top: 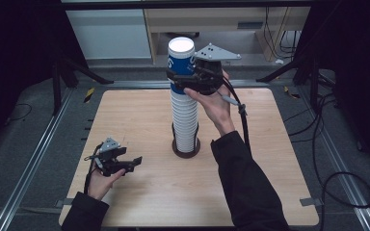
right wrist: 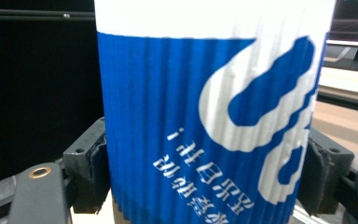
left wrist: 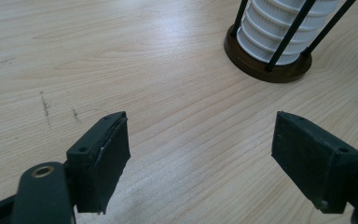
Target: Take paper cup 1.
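The blue-and-white paper cup (top: 180, 60) sits upside down at the top of a tall stack of white cups (top: 184, 120), which stands in a round dark holder (top: 186, 149) near the middle of the wooden desk (top: 139, 110). The right claw (top: 182, 79) is closed on this top cup, one jaw pressing each ribbed side. Well apart, low over the desk's near left, the left claw (top: 134, 162) is wide open and holds nothing
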Tool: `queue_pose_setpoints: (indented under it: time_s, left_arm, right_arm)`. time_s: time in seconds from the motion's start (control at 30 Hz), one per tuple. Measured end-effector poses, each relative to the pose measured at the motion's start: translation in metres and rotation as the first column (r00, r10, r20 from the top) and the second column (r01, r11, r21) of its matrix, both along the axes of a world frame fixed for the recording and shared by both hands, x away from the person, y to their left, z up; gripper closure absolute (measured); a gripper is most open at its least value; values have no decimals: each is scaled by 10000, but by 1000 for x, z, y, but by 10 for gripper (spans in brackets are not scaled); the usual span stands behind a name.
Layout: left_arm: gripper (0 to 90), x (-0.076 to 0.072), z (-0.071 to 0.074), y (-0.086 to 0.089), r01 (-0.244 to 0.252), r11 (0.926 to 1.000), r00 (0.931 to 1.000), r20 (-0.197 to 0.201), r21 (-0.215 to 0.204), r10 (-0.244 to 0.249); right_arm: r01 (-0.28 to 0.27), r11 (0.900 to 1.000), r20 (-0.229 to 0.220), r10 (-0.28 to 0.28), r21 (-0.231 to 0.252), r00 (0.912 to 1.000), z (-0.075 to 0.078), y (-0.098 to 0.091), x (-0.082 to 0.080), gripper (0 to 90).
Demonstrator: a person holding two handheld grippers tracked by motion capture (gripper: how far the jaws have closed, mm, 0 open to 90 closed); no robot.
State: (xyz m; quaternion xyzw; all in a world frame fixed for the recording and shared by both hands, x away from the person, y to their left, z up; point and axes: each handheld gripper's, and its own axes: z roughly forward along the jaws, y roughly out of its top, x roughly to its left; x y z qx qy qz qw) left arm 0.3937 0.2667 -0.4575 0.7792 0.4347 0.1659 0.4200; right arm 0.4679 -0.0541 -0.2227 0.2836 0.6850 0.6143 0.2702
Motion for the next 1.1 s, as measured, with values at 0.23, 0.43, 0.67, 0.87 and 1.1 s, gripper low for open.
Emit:
queue_pose_setpoints:
  time_s: [0.23, 0.43, 0.67, 0.87, 1.1]
  left_arm:
    - [185, 0, 0, 0, 18, 10000, 10000, -1, -1, -18]
    - [184, 0, 0, 0, 0, 10000, 10000, 0, -15, 0]
    - [185, -1, 1, 1, -46, 10000, 10000, 37, -46, 46]
    - [185, -1, 3, 1, -45, 10000, 10000, 67, -58, 45]
    - [184, -2, 5, 0, 49, 10000, 10000, 74, 18, -49]
  right_arm:
    - [15, 10000, 262, -15, 15, 9997, 15, -1, -2, 206]
    - [121, 9996, 501, -134, 260, 9987, 24, -7, -5, 206]
    - [304, 9992, 910, -328, 274, 9953, 33, -20, -16, 205]
    - [649, 9977, 1051, -666, 198, 9922, 32, -45, -27, 204]
    - [1040, 9946, 916, -1041, 54, 9903, 16, -76, -38, 205]
